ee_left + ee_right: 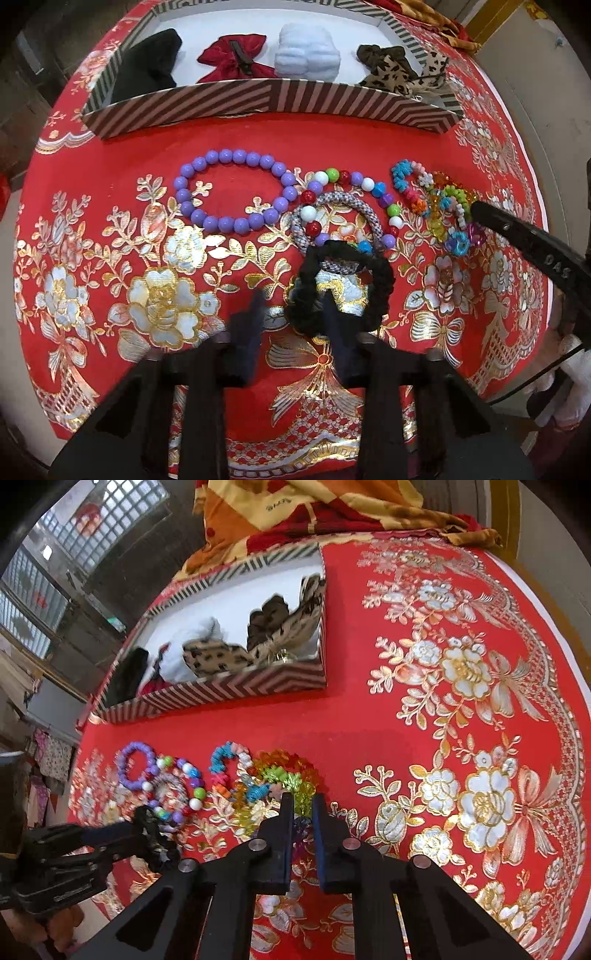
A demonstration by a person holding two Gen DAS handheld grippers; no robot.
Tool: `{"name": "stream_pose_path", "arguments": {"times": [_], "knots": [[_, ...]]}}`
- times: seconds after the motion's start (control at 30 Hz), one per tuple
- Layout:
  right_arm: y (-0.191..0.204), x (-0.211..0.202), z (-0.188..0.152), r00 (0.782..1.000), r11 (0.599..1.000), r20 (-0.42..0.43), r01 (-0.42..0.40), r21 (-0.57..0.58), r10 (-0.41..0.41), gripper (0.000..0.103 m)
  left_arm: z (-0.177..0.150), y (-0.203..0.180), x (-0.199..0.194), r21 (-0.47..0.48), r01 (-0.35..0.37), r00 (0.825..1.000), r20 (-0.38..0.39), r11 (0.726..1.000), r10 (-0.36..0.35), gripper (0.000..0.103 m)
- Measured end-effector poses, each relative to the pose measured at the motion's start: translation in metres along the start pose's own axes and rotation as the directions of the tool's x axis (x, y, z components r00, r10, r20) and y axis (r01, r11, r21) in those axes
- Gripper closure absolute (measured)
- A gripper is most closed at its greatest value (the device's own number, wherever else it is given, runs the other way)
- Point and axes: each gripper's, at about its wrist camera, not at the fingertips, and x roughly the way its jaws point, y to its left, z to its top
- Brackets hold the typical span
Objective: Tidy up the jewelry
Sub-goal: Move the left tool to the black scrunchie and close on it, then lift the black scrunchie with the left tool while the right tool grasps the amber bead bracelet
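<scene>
My left gripper (293, 317) points down at a black scrunchie (373, 269) on the red cloth and is shut on its near left rim. In the right wrist view the left gripper (147, 830) has the scrunchie (162, 849) bunched at its tips. My right gripper (303, 806) is shut on the near edge of a clear multicolour crystal bracelet (295, 771), with purple and green beads showing between its fingers. It enters the left view (478, 214) from the right. A purple bead bracelet (210, 223), a mixed-colour bead bracelet (364, 182) and a grey braided band (354, 201) lie beside the scrunchie.
A striped open box (273, 99) stands behind the jewelry, holding a black item (147, 62), a red bow (232, 59), a pale fluffy piece (306, 51) and a leopard bow (391, 74). A woven flower bracelet (400, 177) overlaps the crystal one. Folded orange fabric (295, 506) lies behind the box.
</scene>
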Motion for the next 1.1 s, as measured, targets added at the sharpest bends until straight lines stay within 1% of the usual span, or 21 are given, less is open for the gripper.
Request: {"name": "stream_pose_path", "arguments": {"times": [0.07, 0.17, 0.23, 0.47, 0.7, 0.83, 1.1], "knots": [[0.001, -0.01, 0.0, 1.0, 1.0, 0.019, -0.009, -0.004, 0.009, 0.094, -0.001, 0.004, -0.001, -0.01, 0.019, 1.0, -0.003, 1.0, -0.019, 0.088], [0.002, -0.023, 0.0, 0.999, 1.0, 0.043, -0.017, -0.012, 0.017, 0.094, -0.003, 0.006, -0.005, 0.002, 0.018, 1.0, 0.011, 1.0, -0.018, 0.091], [0.003, -0.031, 0.0, 0.998, 1.0, 0.058, -0.024, -0.012, 0.025, 0.094, -0.005, 0.008, -0.012, 0.002, 0.032, 0.999, 0.019, 0.999, -0.032, 0.092], [0.013, -0.058, 0.005, 0.992, 0.998, 0.113, -0.047, -0.031, 0.05, 0.094, -0.003, 0.014, -0.042, 0.005, 0.065, 0.995, 0.073, 0.998, -0.065, 0.092], [0.022, -0.08, 0.012, 0.985, 0.997, 0.159, -0.061, -0.055, 0.069, 0.094, 0.002, 0.021, -0.068, 0.004, 0.078, 0.989, 0.122, 0.997, -0.078, 0.092], [0.027, -0.085, 0.017, 0.983, 0.996, 0.17, -0.063, -0.066, 0.073, 0.094, 0.005, 0.021, -0.077, -0.001, 0.076, 0.986, 0.147, 0.997, -0.075, 0.092], [0.038, -0.087, 0.025, 0.981, 0.994, 0.178, -0.063, -0.088, 0.078, 0.094, 0.012, 0.034, -0.091, -0.021, 0.064, 0.981, 0.184, 0.998, -0.059, 0.092]]}}
